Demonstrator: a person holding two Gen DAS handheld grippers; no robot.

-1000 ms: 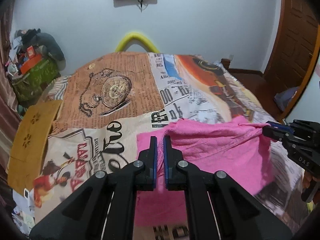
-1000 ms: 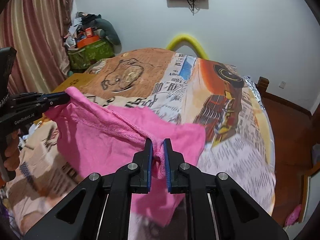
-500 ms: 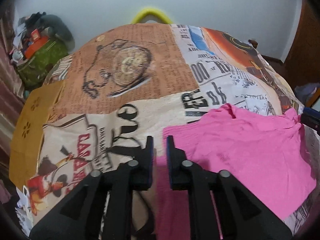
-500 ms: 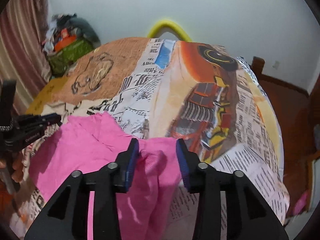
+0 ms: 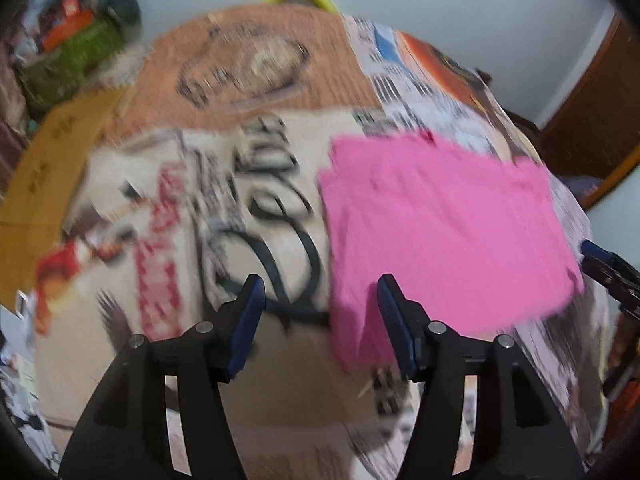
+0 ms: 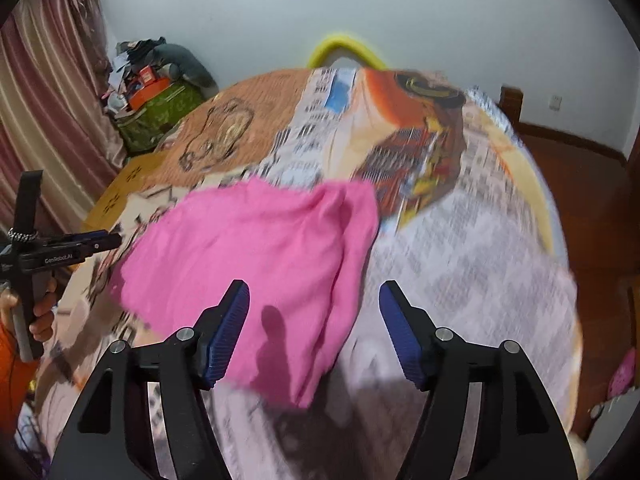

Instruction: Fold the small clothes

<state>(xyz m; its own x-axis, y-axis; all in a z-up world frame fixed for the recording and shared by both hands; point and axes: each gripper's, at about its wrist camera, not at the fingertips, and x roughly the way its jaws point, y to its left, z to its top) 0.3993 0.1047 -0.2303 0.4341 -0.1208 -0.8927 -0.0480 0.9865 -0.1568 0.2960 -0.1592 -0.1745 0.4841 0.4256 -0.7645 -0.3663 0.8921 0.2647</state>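
A pink garment (image 5: pixel 436 232) lies spread on the bed's printed cover (image 5: pixel 224 208); it also shows in the right wrist view (image 6: pixel 256 264), with folds along its right side. My left gripper (image 5: pixel 320 320) is open and empty, its right finger over the garment's near left edge. My right gripper (image 6: pixel 314 328) is open and empty above the garment's near right corner. The left gripper shows in the right wrist view (image 6: pixel 108 239) at the far left, and the right gripper shows in the left wrist view (image 5: pixel 600 256) at the right edge.
A green box with clutter (image 6: pixel 160 108) and a curtain (image 6: pixel 40 112) stand left of the bed. A yellow curved headboard (image 6: pixel 344 46) is at the far end. A wooden floor (image 6: pixel 584 184) and a door (image 5: pixel 592 120) lie to the right.
Both grippers were shut on the garment's edge and held it up. They lowered it onto the bed, opened and let go. The garment now lies flat.
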